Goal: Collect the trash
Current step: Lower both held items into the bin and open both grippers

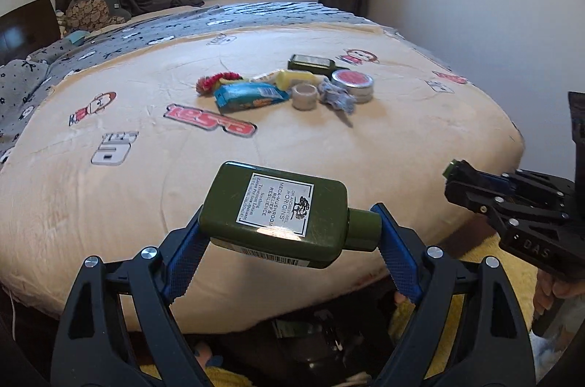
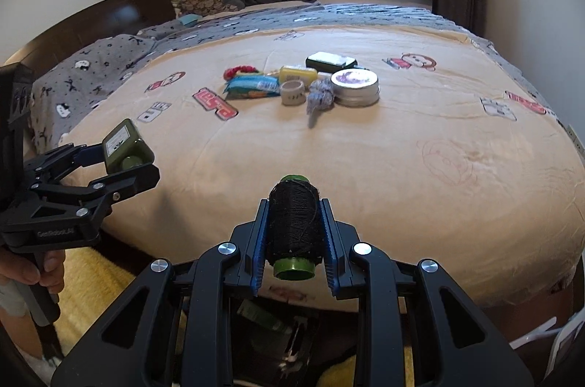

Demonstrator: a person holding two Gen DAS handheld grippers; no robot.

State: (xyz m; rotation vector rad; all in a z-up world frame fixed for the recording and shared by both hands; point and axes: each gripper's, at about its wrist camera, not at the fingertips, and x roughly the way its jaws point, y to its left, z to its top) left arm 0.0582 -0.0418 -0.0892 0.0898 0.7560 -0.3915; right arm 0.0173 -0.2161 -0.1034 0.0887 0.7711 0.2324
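Left wrist view: the left claw (image 1: 290, 237) is clamped end to end on a flat dark green plastic bottle with a white printed label (image 1: 278, 213), one blue pad against its base, the other against its cap. Bottle held lying sideways in the air above the near edge of the bed under a cream cartoon-print blanket (image 1: 109, 204). Further up the blanket, a small cluster of items: blue snack wrapper (image 1: 250, 97), red and yellow knitted scrap (image 1: 215, 81), yellow plastic tube (image 1: 296, 79), small beige tape ring (image 1: 304, 95), crumpled grey-blue cloth bit (image 1: 336, 98), round silver tin with pink lid label (image 1: 353, 83) and a second dark green bottle (image 1: 316, 63) lying behind them. The tin is shut; contents not visible. The right claw (image 1: 451, 176) enters from the right edge.

Right wrist view: the right claw (image 2: 294, 233) is clamped on a spool of black thread with green plastic ends (image 2: 292, 226), pads pressing the wound sides, spool pointing along the fingers above the bed's near edge. Left claw at far left, with the green bottle in it. The same cluster sits mid-blanket. Below the claws, a dark opening by the bed foot; what lies in it is too dim to tell.
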